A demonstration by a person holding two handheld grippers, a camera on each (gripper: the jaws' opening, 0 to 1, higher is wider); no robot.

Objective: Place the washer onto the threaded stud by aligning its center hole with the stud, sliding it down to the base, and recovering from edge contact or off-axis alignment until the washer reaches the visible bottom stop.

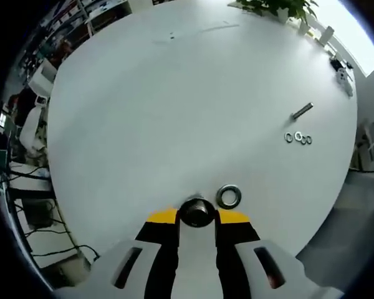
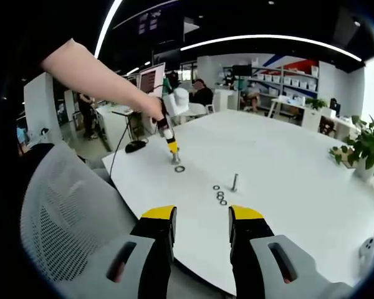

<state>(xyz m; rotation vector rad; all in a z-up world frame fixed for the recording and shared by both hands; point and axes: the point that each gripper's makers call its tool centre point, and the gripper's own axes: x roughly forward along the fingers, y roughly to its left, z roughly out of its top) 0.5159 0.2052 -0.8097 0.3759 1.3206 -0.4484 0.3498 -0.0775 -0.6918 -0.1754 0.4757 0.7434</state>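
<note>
White table (image 2: 287,180), upright stud (image 2: 235,182), small washers (image 2: 220,196) beside, right gripper (image 2: 201,218) fingers apart

small washers' (image 1: 298,137) count unclear

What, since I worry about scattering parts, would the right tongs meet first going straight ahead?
Most likely the white table, near the small washers and upright stud that lie ahead between the open right tongs. Depth is unclear, so the table's near edge could come first.

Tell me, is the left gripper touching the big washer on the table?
Apart. In the left gripper view, white table shows between the big washer and the left gripper, which is shut on a metal part.
</note>
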